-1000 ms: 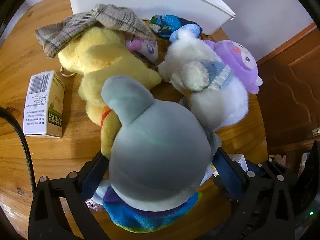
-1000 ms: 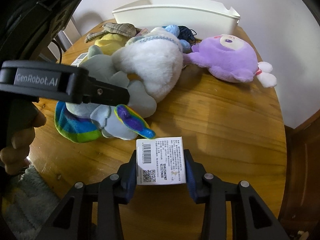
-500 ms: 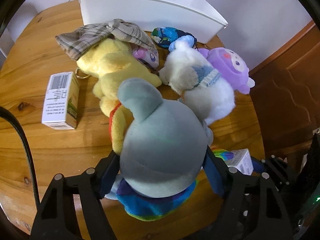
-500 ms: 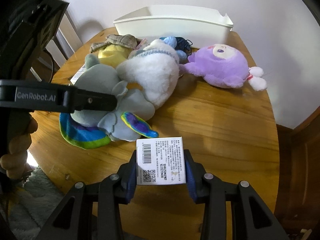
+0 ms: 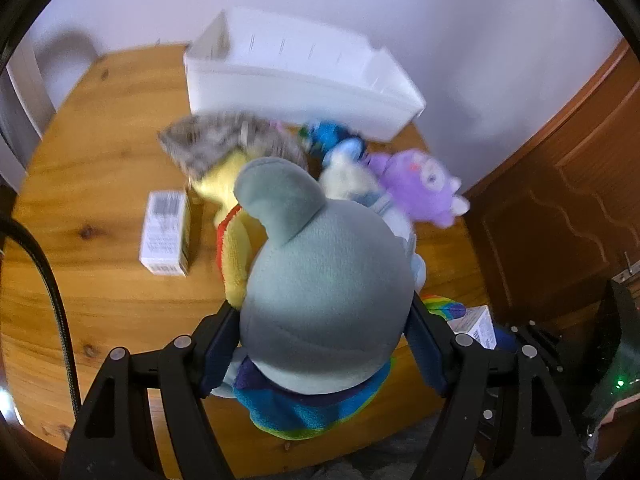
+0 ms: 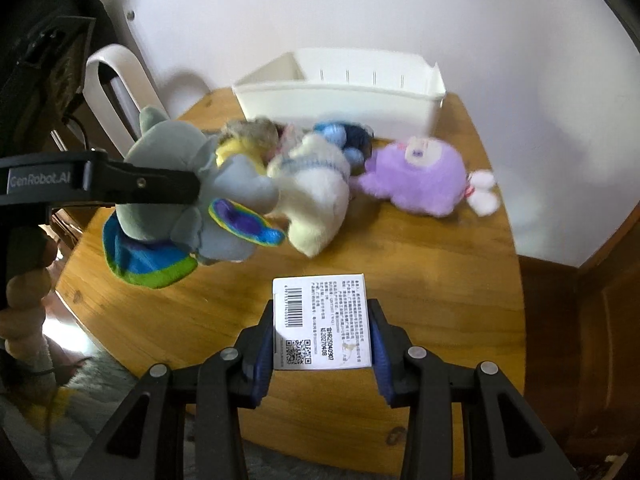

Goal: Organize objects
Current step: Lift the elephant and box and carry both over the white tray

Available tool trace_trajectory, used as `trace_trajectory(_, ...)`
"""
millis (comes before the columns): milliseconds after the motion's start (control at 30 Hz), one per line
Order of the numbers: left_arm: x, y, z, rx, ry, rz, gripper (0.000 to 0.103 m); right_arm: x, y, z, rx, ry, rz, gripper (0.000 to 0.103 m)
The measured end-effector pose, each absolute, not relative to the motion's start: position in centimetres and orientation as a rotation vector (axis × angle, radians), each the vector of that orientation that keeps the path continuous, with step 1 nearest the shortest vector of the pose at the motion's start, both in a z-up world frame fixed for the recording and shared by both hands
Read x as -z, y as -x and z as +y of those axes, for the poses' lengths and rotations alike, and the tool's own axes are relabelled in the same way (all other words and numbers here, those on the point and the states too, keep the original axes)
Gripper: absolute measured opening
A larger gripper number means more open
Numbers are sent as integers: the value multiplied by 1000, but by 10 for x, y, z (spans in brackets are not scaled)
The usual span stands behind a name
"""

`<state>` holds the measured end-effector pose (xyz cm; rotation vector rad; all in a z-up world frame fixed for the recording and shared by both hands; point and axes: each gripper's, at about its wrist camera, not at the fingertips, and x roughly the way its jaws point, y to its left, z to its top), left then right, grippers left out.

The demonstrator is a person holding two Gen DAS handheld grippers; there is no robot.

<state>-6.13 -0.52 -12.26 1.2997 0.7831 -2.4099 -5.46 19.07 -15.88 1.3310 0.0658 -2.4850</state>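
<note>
My left gripper (image 5: 320,348) is shut on a grey plush toy (image 5: 324,276) with rainbow trim and holds it above the round wooden table (image 5: 100,168). The toy also shows in the right wrist view (image 6: 188,200), lifted off the table. My right gripper (image 6: 322,332) is shut on a small white box (image 6: 322,322) with a barcode, held above the table's front part. A white bin (image 6: 340,96) stands at the back of the table, open side up.
On the table lie a yellow plush (image 5: 224,192) under a checked cloth (image 5: 212,140), a white plush (image 6: 316,188), a purple plush (image 6: 424,180), a blue item (image 5: 328,132) and another carton (image 5: 166,232). A wooden door (image 5: 560,200) is at right.
Both grippers have risen and pulled back from the table. The grey plush has been lifted off the table. The white box stays gripped.
</note>
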Motion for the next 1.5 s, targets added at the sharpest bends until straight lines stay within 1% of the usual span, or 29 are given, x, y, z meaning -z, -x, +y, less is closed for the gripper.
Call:
trace_trajectory(67,109,62,-4,2427,-1267,758,78,142,53,192,2511,-1310,50,42)
trace_trajectory(200,64,66,-9,2452,-1190,664,78,104,57,190,2535,-1236,54,42)
trace_trajectory(433,-19,68,-29,2426,-1100,412,78,37,78,180,2585,-1108,113,42)
trace_trajectory(467,-29,70,-32,2418,-1097,380,78,29,82,178,2720,-1142,37,42)
trace_trajectory(633,-61,80,-37,2402,-1092,264,78,-6,109,179,2757,-1103,50,42)
trace_trajectory(667,-65,83,-39,2394,-1091,260,78,-10,114,180,2841,-1125,2,42)
trace_trajectory(767,-78,90,-44,2396,-1082,259,78,-26,136,187,2872,-1114,-8,42)
trace_trajectory(867,-90,103,-50,2377,-1046,201,78,-41,163,196,2890,-1119,-16,42)
trace_trajectory(967,-99,116,-58,2357,-1018,184,78,-49,189,204,2916,-1133,-17,42)
trace_trajectory(1033,-100,126,-65,2338,-1000,164,78,-50,212,210,2927,-1158,-21,42)
trace_trajectory(1133,-93,139,-79,2312,-994,182,78,-41,246,216,2961,-1230,-52,42)
trace_trajectory(1367,-64,184,-121,2225,-1059,281,78,5,318,237,2898,-1430,-166,42)
trace_trajectory(1500,-46,205,-122,2185,-1075,302,78,31,345,249,2881,-1516,-237,42)
